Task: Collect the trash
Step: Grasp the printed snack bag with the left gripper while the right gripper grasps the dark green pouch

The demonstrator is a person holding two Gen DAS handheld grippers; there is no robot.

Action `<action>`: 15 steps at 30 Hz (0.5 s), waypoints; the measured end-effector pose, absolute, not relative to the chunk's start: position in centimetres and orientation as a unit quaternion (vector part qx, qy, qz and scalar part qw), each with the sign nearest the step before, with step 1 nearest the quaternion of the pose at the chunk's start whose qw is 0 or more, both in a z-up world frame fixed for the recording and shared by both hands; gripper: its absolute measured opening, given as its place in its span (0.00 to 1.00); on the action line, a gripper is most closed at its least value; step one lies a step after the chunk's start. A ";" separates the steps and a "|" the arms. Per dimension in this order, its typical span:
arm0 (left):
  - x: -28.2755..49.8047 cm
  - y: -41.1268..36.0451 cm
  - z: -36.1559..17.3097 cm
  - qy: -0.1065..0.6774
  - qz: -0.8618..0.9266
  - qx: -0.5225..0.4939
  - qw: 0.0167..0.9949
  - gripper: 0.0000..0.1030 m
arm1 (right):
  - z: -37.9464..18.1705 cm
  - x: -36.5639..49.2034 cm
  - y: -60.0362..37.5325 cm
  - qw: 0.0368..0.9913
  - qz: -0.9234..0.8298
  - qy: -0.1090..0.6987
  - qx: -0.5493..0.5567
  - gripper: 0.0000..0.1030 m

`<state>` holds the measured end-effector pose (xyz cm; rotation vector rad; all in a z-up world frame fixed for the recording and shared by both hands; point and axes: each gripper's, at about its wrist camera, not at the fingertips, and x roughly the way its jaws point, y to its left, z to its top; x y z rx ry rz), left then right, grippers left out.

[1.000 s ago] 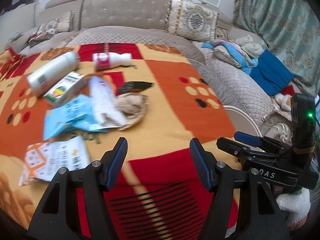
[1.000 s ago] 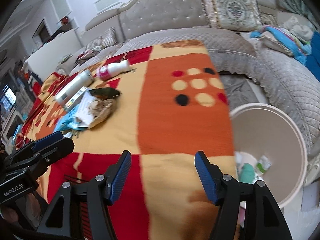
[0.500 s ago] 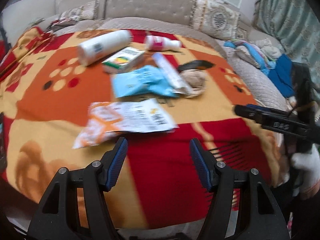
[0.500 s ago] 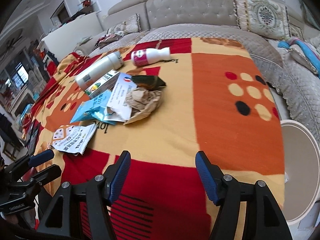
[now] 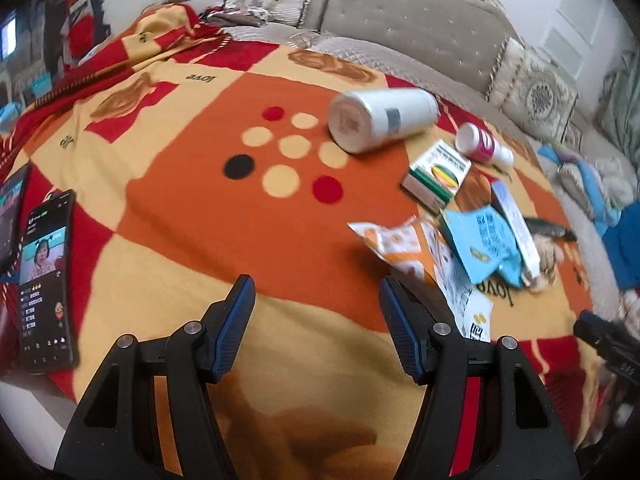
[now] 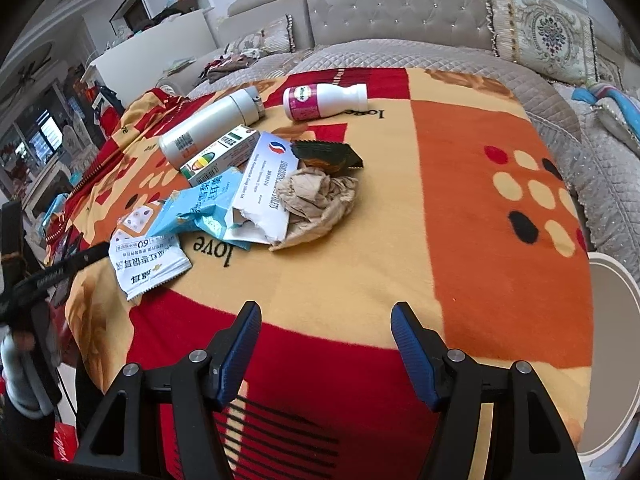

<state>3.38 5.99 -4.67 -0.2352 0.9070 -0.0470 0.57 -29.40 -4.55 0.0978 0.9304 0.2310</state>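
Trash lies in a pile on the blanket-covered table: an orange-and-white wrapper (image 6: 146, 258), a blue packet (image 6: 200, 208), a white torn box (image 6: 264, 188), crumpled brown paper (image 6: 316, 200), a dark wrapper (image 6: 326, 154), a green-and-white box (image 6: 218, 154), a pink-labelled bottle (image 6: 324, 100) and a white flask (image 6: 212, 128). My left gripper (image 5: 316, 302) is open and empty, left of the pile; the orange-and-white wrapper (image 5: 404, 248) lies just beyond its right finger. My right gripper (image 6: 326, 326) is open and empty, short of the pile.
A white bin (image 6: 616, 360) stands at the table's right edge. A phone (image 5: 46, 280) with a lit screen lies at the table's left edge. A grey sofa (image 6: 400, 12) with cushions runs behind. The left gripper also shows at the left of the right wrist view (image 6: 52, 276).
Both grippers have swung left. The left view now faces the table's left half and the phone. The right view has turned from the bin to the trash pile.
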 end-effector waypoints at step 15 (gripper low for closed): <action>1.8 1.4 -3.6 0.459 -0.123 -0.148 0.868 0.65 | 0.8 9.3 -28.1 0.892 0.110 0.435 0.049 0.76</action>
